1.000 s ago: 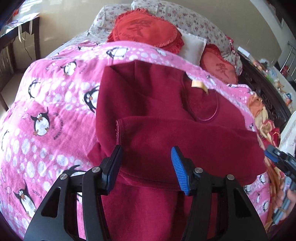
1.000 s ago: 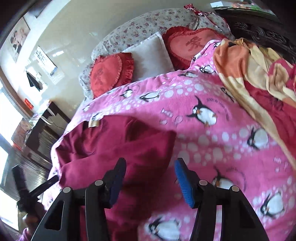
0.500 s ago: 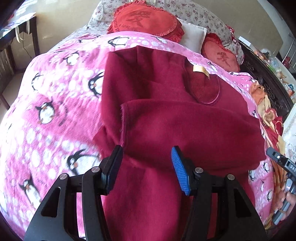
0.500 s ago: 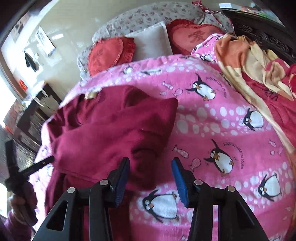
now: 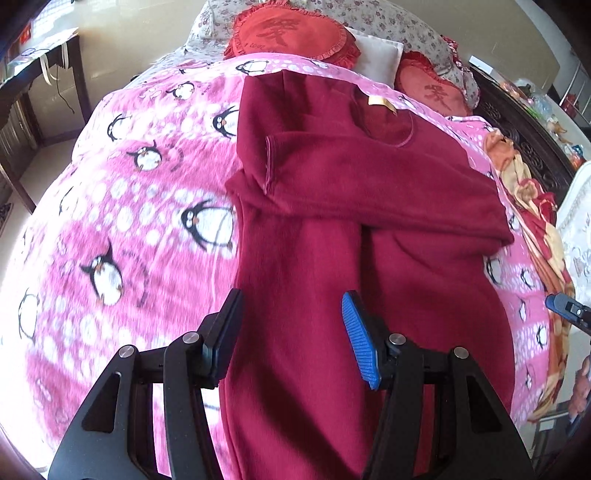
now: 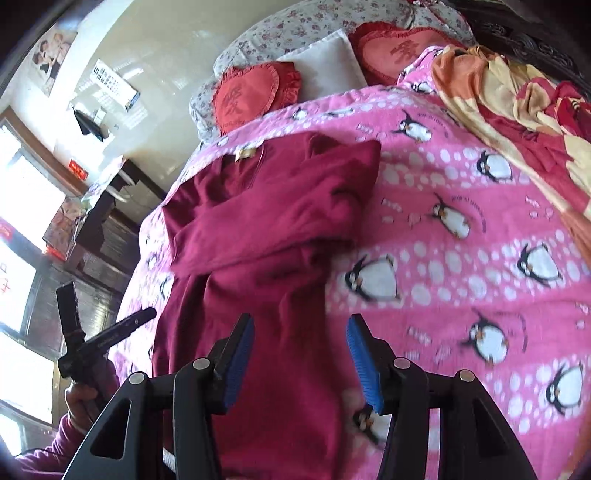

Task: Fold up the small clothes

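My left gripper [image 5: 291, 328] hangs over the lower part of the sweater [image 5: 332, 229] with its jaws spread wide. Nothing sits between them; the maroon fabric lies flat on the blanket [image 5: 122, 229] below, and I cannot tell whether either fingertip brushes it. The left finger stands over the garment's left edge, where it meets the pink penguin print, and the blue pad [image 5: 360, 347] of the other finger stands over the middle of the body.

My right gripper [image 6: 299, 350] is just as wide open and just as empty. Its left finger is above the sweater's [image 6: 266, 229] right-hand side, and its right finger is above the blanket [image 6: 480, 258], so the hem edge runs roughly between the two. From the left view only the blue tip of this gripper [image 5: 565, 308] peeks in at the right border, off the cloth.

The sweater lies spread on the bed, neck and yellow tag [image 5: 380, 101] toward the pillows. One sleeve [image 5: 369, 177] is folded straight across the chest, its cuff reaching the left side. The lower body stretches down toward me with a long crease in the middle.

Two red heart cushions [image 5: 291, 31] and a white pillow [image 5: 376, 55] sit at the head of the bed, and an orange quilt [image 6: 509, 92] is bunched along the right side. In the right view my left hand [image 6: 86, 398] grips its tool off the bed's left edge.
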`<state>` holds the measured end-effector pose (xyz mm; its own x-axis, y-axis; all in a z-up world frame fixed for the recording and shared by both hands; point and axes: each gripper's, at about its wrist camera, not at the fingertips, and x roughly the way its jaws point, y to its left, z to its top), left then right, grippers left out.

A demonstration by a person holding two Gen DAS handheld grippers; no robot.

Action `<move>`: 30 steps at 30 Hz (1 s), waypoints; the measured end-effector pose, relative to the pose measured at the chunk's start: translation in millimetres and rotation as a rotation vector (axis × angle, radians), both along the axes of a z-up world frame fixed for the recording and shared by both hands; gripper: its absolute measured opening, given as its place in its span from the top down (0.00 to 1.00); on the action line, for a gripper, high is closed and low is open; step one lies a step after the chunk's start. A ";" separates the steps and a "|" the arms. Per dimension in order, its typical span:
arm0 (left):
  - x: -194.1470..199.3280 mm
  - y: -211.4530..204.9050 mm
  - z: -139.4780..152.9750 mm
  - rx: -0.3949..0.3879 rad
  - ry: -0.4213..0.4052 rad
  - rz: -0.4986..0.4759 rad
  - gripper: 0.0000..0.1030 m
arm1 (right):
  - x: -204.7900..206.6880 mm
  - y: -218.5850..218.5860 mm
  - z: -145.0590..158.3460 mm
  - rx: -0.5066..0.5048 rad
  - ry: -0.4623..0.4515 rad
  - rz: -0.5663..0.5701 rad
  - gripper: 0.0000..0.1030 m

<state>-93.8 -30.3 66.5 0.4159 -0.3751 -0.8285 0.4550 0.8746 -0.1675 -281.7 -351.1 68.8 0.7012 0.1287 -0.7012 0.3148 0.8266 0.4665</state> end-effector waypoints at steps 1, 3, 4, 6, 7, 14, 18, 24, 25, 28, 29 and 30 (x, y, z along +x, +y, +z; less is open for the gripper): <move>-5.1 3.2 -1.0 0.001 0.004 -0.003 0.47 | -3.9 5.9 -1.1 -0.011 0.012 0.010 0.51; -13.0 9.6 -3.2 0.000 0.018 -0.003 0.47 | -13.4 18.4 -8.0 -0.044 0.042 0.025 0.48; -16.3 13.3 -4.3 -0.003 0.028 0.000 0.47 | -17.9 22.0 -13.2 -0.048 0.053 0.027 0.47; -24.8 23.3 -6.2 -0.014 0.053 0.004 0.47 | -26.3 28.0 -25.4 -0.045 0.070 0.025 0.47; -29.4 29.6 -7.8 -0.019 0.069 0.004 0.47 | -30.4 28.9 -31.0 -0.052 0.075 0.022 0.46; -53.3 74.9 -25.0 -0.070 0.168 0.044 0.38 | -57.8 27.8 -59.7 -0.032 0.077 -0.020 0.46; -63.5 88.4 -40.3 -0.108 0.242 0.075 0.36 | -63.2 30.3 -69.9 0.002 0.063 0.000 0.45; -73.1 87.1 -49.6 -0.096 0.262 0.081 0.36 | -58.6 40.6 -82.3 0.005 0.065 0.032 0.41; -74.3 86.0 -49.5 -0.089 0.257 0.077 0.36 | -58.6 40.8 -82.2 0.005 0.061 0.037 0.40; -75.9 82.9 -51.3 -0.077 0.265 0.061 0.36 | -59.6 40.4 -82.1 0.012 0.057 0.048 0.40; -76.2 82.0 -52.7 -0.078 0.275 0.052 0.36 | -60.6 40.2 -82.1 0.017 0.055 0.052 0.40; -77.2 81.2 -53.9 -0.077 0.286 0.043 0.36 | -62.0 40.2 -82.2 0.024 0.053 0.059 0.40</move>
